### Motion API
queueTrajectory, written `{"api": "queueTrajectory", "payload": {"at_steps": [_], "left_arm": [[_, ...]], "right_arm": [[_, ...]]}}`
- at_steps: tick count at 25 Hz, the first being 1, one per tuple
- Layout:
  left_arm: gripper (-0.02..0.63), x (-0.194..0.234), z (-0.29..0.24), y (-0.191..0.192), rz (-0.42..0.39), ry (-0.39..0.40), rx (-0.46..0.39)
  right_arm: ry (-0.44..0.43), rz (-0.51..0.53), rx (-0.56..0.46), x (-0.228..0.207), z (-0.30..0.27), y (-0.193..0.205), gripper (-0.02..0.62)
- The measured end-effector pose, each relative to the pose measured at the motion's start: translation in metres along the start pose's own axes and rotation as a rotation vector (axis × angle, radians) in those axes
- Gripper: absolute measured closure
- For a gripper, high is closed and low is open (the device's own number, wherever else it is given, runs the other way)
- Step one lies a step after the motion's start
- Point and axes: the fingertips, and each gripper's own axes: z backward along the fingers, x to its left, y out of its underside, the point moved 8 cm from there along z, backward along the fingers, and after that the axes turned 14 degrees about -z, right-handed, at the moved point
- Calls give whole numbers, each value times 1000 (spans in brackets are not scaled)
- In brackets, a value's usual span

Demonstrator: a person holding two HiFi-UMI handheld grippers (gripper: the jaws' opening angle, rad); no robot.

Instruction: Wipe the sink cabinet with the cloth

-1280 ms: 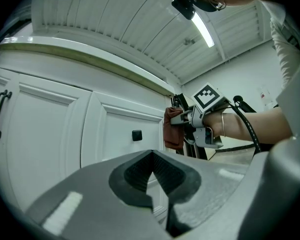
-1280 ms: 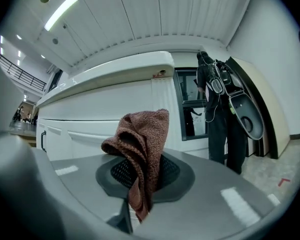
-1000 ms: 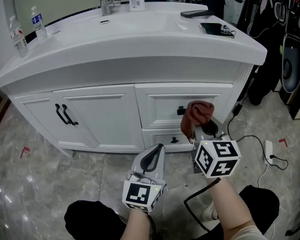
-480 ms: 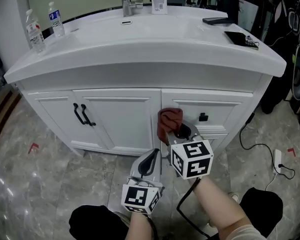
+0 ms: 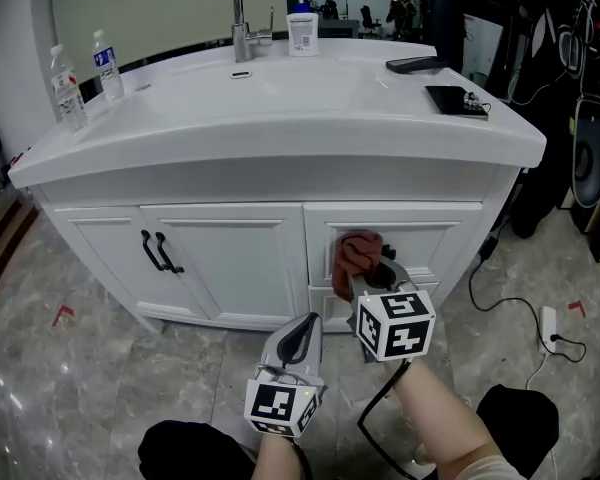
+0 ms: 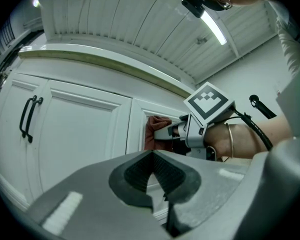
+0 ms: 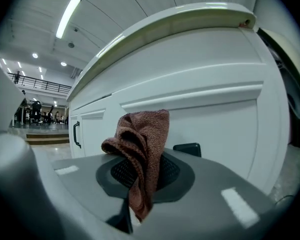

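Note:
The white sink cabinet (image 5: 230, 258) stands in front of me. A reddish-brown cloth (image 5: 356, 256) is pinched in my right gripper (image 5: 367, 273), which is shut on it and holds it against the left part of the upper drawer front (image 5: 425, 243). In the right gripper view the cloth (image 7: 142, 149) stands up between the jaws of the right gripper (image 7: 140, 184), with the black drawer handle (image 7: 186, 149) just behind it. My left gripper (image 5: 308, 323) hangs low in front of the cabinet, shut and empty. The left gripper view shows the cloth (image 6: 152, 131) on the drawer.
Two black door handles (image 5: 158, 251) sit on the left doors. On the countertop are two water bottles (image 5: 68, 88), a faucet (image 5: 230, 8), a white bottle (image 5: 302, 33) and dark devices (image 5: 458, 101). A cable and adapter (image 5: 550, 323) lie on the floor at right.
My right gripper has carried the cloth leftward across the drawer front, from right of the black handle to its left side. The left gripper has stayed low and shut.

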Motion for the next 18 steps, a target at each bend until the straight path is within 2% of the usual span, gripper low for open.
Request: {"api": "queueTrajectory", "payload": {"at_steps": [10, 18], "left_arm": [[605, -22, -12, -4, 0, 37, -7], [605, -51, -29, 1, -23, 109, 5]], "right_arm": [[70, -9, -67, -23, 36, -6, 517], [162, -91, -88, -77, 58, -17, 517]]}}
